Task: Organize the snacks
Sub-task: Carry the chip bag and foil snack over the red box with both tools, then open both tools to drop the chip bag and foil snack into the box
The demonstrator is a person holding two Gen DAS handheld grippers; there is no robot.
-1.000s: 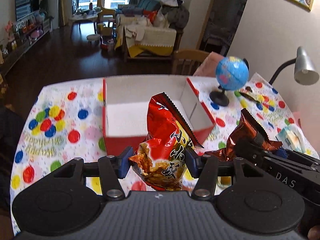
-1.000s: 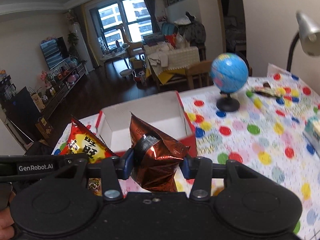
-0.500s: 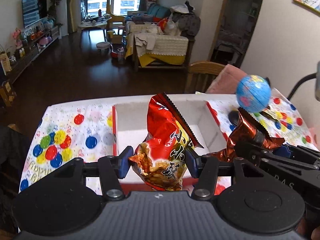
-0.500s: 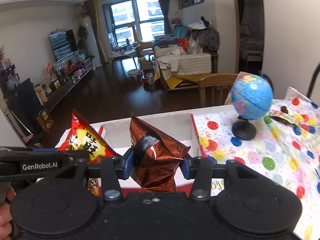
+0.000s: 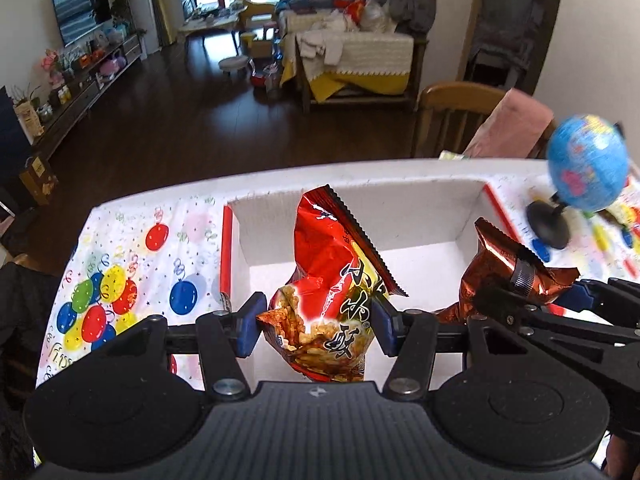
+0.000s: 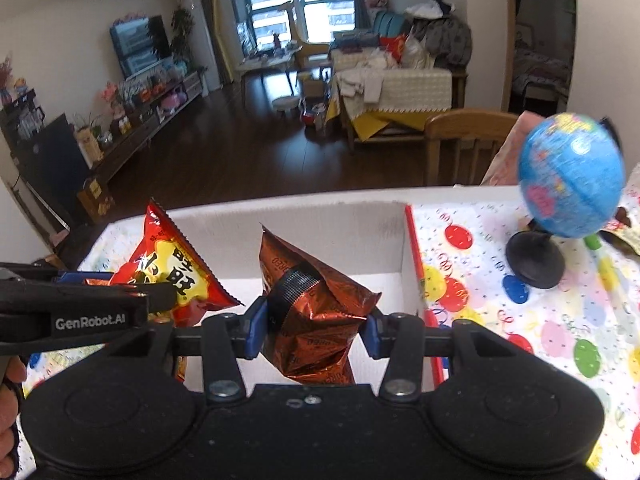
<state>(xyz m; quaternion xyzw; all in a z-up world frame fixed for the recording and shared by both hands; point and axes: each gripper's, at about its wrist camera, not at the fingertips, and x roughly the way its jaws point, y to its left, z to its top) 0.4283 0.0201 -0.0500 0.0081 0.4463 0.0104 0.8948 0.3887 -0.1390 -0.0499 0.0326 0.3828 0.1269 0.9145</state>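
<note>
Box point(image 5: 360, 216) of white card with red outer sides sits open on the counter point(image 5: 132, 248), and both snack packs hang above its hollow. The red snack bag point(image 5: 332, 280) stands upright between the blue pads of the left hand-held gripper point(image 5: 316, 324), its crimped top edge leaning toward the far wall of the box. To its right, over the box's right part, the brown foil bag point(image 6: 316, 308) rises crumpled between the pads of the right hand-held gripper point(image 6: 312, 328), a strip of dark tape across its upper half.

The counter wears a white cloth printed with coloured balloons. A blue globe point(image 6: 572, 176) on a black foot stands right of the box, well apart from it and blurred. Past the far edge of the counter a wooden chair point(image 6: 460, 140) shows, then dark wood floor, a sofa point(image 5: 360, 48) heaped with cloths, a television point(image 6: 140, 44) on the left wall above a long low shelf, and a tall window at the far end.

The left hand-held gripper is partly closed, its pads pressing the lower half of the red bag from both sides. The right hand-held gripper is closed somewhat narrower, pinching the foil bag at its middle. The two stand side by side, near each other, both tilted downward toward the box. Part of a hand point(image 6: 10, 408) shows at the left edge of the right wrist view.
</note>
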